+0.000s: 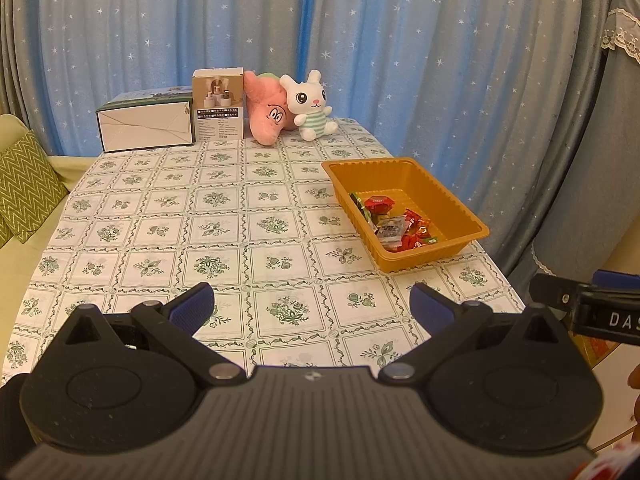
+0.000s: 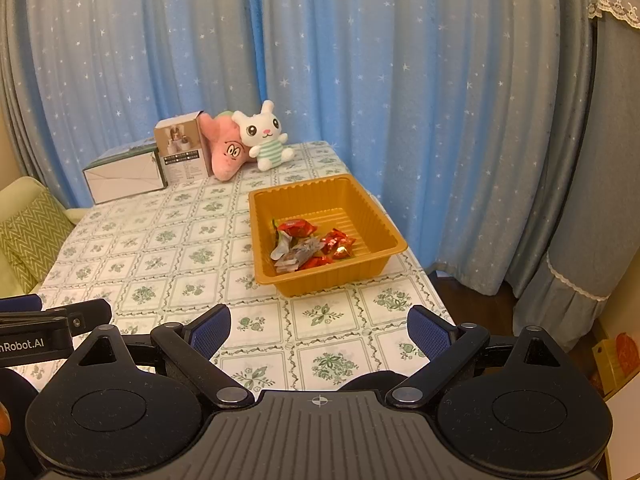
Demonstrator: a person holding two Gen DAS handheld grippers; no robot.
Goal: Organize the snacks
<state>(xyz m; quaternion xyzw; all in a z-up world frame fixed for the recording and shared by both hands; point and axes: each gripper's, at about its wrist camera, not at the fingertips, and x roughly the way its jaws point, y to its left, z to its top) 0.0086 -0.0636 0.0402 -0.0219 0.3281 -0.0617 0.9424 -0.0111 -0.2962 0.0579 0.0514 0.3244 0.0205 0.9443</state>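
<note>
I hold my left tongs (image 1: pixel 310 306) and my right tongs (image 2: pixel 319 330) low over the near edge of the table (image 1: pixel 224 216), both spread wide and both with nothing between the blue pads. The snacks (image 2: pixel 310 246) lie already inside the orange tray (image 2: pixel 384 222), which stands by the right edge of the table; I see no loose snack on the cloth from either view. From my left tongs the tray lies forward and to the right, and from my right tongs it lies almost straight ahead, so I judge the right hand is the nearer one for any move toward it. The tray's long side seems to run along the right edge of the table, going away from me. At the far edge stand a white box (image 1: pixel 145 127), a small carton (image 1: pixel 218 104), a pink plush (image 1: pixel 266 110) and a white rabbit plush (image 1: pixel 310 104). The carton has small print, too small for me to read. On the side of my tongs I read "DAS" and "nRobot.AI", each cut off by the frame.
</note>
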